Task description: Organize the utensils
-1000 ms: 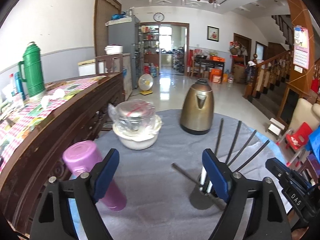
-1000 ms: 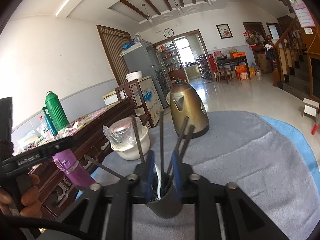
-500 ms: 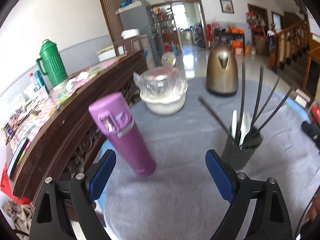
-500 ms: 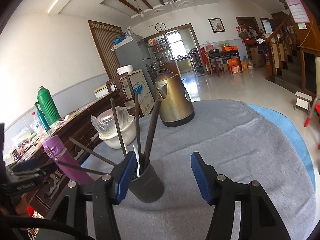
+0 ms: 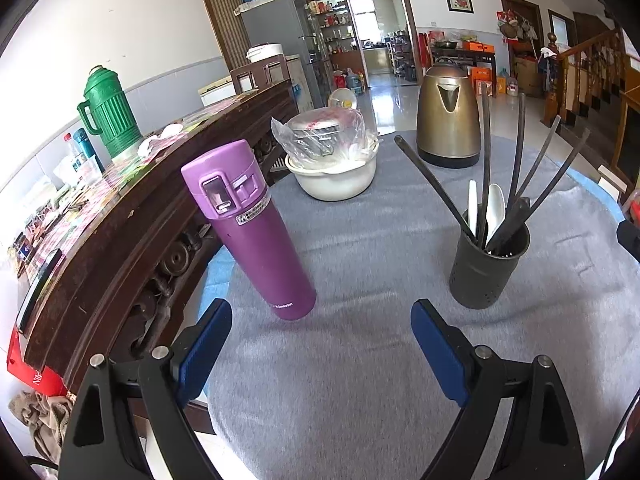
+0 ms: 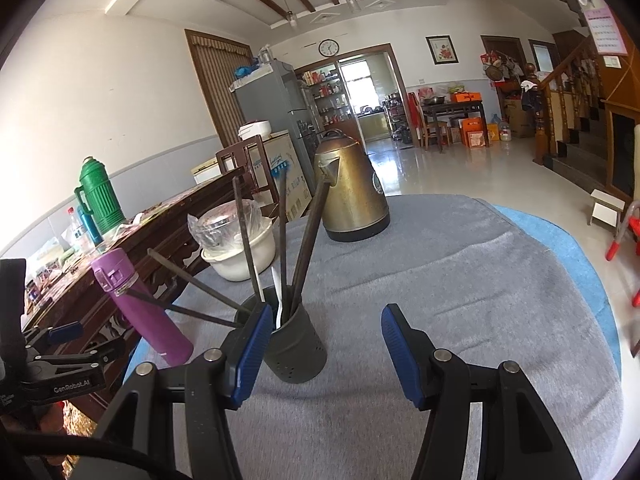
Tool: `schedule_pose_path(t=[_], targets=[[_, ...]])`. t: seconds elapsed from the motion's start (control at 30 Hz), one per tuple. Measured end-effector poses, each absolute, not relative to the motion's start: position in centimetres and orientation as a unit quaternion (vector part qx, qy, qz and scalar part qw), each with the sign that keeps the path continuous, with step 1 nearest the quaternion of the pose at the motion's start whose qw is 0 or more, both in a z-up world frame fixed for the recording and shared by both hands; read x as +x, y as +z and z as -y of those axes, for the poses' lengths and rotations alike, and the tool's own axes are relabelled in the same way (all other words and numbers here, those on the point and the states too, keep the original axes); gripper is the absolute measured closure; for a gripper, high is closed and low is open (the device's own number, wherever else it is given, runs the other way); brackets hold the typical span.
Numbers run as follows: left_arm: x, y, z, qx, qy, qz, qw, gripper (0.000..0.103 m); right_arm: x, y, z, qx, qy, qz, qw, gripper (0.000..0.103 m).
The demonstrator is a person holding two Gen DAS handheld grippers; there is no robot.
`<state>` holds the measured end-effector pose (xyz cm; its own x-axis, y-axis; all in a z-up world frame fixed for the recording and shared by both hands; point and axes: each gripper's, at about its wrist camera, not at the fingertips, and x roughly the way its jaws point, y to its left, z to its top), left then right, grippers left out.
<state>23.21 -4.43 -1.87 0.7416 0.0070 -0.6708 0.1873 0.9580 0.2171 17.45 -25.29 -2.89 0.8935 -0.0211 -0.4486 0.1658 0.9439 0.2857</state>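
Observation:
A dark grey utensil holder (image 5: pixel 486 268) stands upright on the grey cloth, with several black chopsticks (image 5: pixel 484 152) and white spoons (image 5: pixel 496 208) standing in it. It also shows in the right wrist view (image 6: pixel 294 346), just ahead of my right gripper's left finger. My left gripper (image 5: pixel 320 354) is open and empty, well back from the holder. My right gripper (image 6: pixel 322 354) is open and empty, beside the holder. The left gripper also shows at the left edge of the right wrist view (image 6: pixel 60 352).
A purple flask (image 5: pixel 252 232) stands left of the holder. A white bowl with a bagged lidded pot (image 5: pixel 332 160) and a brass kettle (image 5: pixel 448 116) stand further back. A dark wooden sideboard (image 5: pixel 132 216) runs along the left, with a green thermos (image 5: pixel 108 112) on it.
My right gripper has opened, let go of the utensil holder and drawn back to its right. My left gripper has pulled back and up, so flask and holder now stand farther ahead.

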Motion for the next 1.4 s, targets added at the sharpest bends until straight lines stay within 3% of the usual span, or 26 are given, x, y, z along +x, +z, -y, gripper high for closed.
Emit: schedule_pose_path(t=[0.87, 1.4], targets=[[21.9, -6.9, 5.3, 0.133, -0.081, -0.433, 0.888, 0.012, 17.0, -5.3, 23.9, 0.156, -0.031, -0.271, 0.949, 0.042], [21.0, -6.2, 4.8, 0.122, -0.066, -0.427, 0.894, 0.012, 16.0, -5.8, 23.5, 0.163, -0.02, -0.288, 0.943, 0.042]])
